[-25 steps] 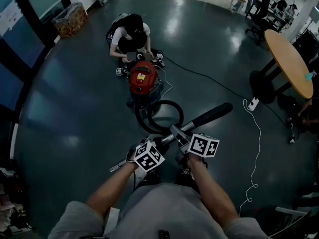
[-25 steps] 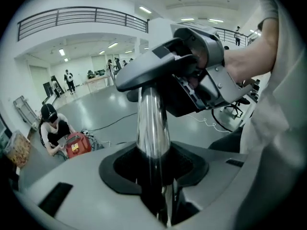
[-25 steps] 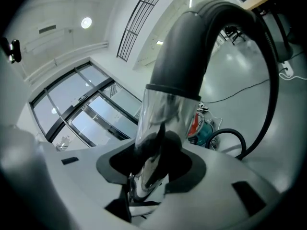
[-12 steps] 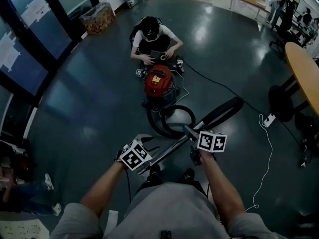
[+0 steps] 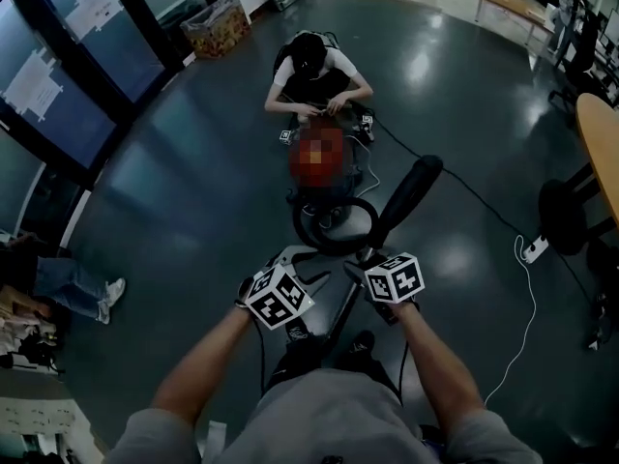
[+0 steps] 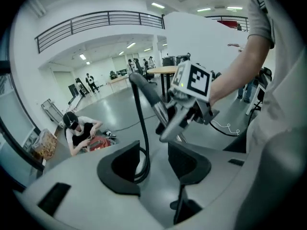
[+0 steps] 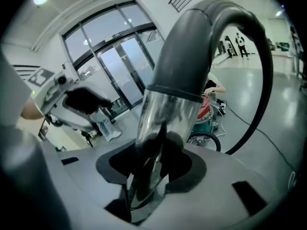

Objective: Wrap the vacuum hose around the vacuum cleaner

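Clamping the wand, right gripper holds it raised, probably to steer slack toward the vacuum. Left gripper spread; hose passes loosely through, likely being guided.

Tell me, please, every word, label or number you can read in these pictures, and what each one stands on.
No text can be read in any view.
Marker cubes: black-and-white square patterns only, no letters.
Paper sheets on the glass wall: too small to read.
Vacuum cleaner: any label is too small and blurred to read.
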A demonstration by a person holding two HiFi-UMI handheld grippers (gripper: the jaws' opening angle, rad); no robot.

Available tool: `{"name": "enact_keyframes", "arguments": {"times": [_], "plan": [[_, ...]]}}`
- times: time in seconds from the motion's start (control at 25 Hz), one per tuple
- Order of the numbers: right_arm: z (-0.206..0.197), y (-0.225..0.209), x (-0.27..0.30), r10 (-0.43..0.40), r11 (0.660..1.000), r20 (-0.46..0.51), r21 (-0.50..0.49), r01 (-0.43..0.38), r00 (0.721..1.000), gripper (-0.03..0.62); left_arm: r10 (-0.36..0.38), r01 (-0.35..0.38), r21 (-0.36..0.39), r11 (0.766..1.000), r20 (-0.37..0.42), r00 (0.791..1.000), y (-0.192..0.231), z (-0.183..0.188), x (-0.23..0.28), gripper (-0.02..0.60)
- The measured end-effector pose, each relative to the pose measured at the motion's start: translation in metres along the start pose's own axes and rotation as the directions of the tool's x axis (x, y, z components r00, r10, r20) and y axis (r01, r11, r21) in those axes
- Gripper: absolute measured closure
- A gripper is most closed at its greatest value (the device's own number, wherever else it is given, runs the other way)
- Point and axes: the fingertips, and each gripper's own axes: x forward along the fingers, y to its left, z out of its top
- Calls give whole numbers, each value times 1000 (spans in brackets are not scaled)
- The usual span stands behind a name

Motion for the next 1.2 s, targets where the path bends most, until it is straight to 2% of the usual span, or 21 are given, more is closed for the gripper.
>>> {"name": "enact_keyframes", "arguments": {"times": [0.16,0.28,0.4,0.6,0.72,0.84,1.0,1.2], "plan": [[-10,13,2,55,988,-92,-142,-68,994,432,39,-47,110,993,76,996,20,64,1,394],[-15,21,1,92,968,-147,-218,-123,985,433,61,-83,204,975,112,992,35,104,-1,394],[-18,24,-1,117,950,-194,-263,-167,974,433,67,-102,297,950,126,990,39,137,1,394],[-20,28,-4,133,935,-234,-292,-200,963,431,46,-94,386,918,132,990,30,170,14,394],[-25,27,-5,129,928,-252,-310,-206,959,431,32,-69,431,900,93,995,25,170,32,394],[-27,26,-3,118,919,-265,-337,-207,957,431,19,-31,432,901,34,999,27,156,48,394],[-33,23,3,106,895,-300,-387,-222,948,431,38,-33,434,900,-2,999,36,137,60,396],[-51,-2,18,38,861,-378,-458,-223,925,431,16,-10,377,926,-11,1000,47,105,80,396]]}}
